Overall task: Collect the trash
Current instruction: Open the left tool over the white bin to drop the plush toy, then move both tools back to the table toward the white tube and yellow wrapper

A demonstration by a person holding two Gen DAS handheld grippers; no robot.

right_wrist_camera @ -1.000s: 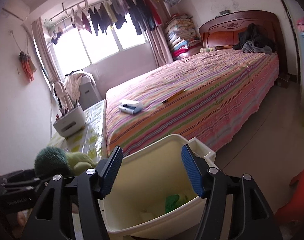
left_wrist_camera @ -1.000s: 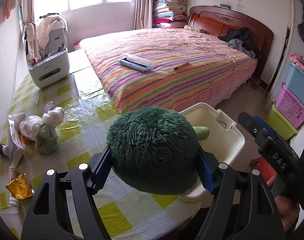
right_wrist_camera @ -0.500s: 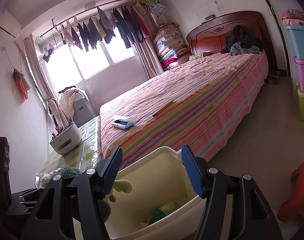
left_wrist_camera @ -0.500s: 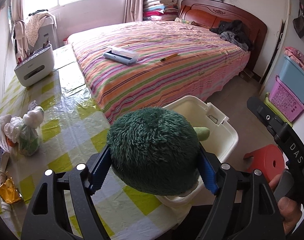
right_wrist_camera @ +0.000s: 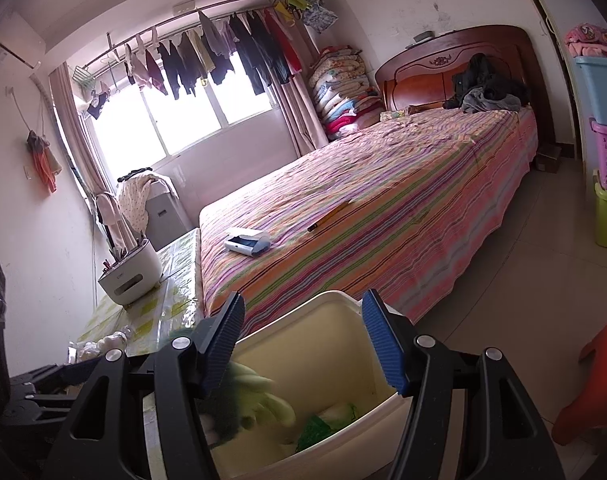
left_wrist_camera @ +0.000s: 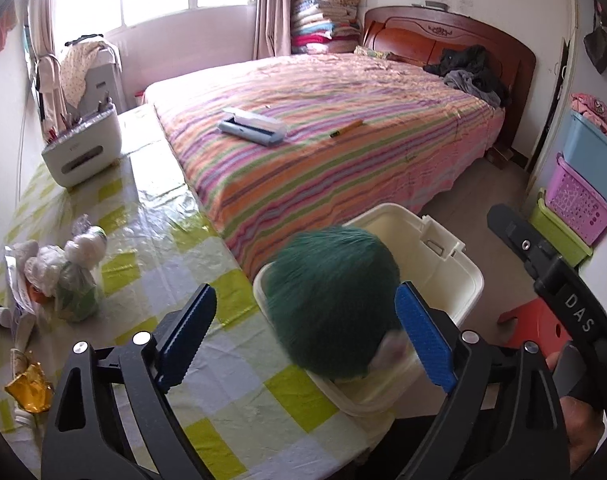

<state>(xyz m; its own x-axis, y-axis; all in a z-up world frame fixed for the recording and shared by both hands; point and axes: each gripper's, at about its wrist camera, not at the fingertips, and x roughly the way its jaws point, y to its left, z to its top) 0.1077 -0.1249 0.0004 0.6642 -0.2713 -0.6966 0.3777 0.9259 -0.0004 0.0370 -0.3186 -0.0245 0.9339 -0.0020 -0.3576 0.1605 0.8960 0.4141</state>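
Note:
A fuzzy dark green plush toy [left_wrist_camera: 333,300] is blurred and dropping into the white bin [left_wrist_camera: 443,268] beside the table edge. My left gripper [left_wrist_camera: 303,336] is open above the bin, its blue pads apart and clear of the toy. My right gripper [right_wrist_camera: 303,344] is open over the bin [right_wrist_camera: 323,344], holding nothing. The toy's light green limbs [right_wrist_camera: 255,400] show inside the bin, with green trash [right_wrist_camera: 323,424] at the bottom. More trash stays on the table: a bundle of plastic bags [left_wrist_camera: 63,276] and a gold wrapper [left_wrist_camera: 29,388].
The yellow-checked table [left_wrist_camera: 151,248] stands against a striped bed [left_wrist_camera: 323,148]. A white organizer box [left_wrist_camera: 83,148] sits at the table's far end. A red stool [left_wrist_camera: 531,320] and stacked coloured baskets [left_wrist_camera: 579,200] stand on the right.
My left gripper opened and let go of the green plush toy, which is falling into the white bin. The right gripper stayed open over the bin.

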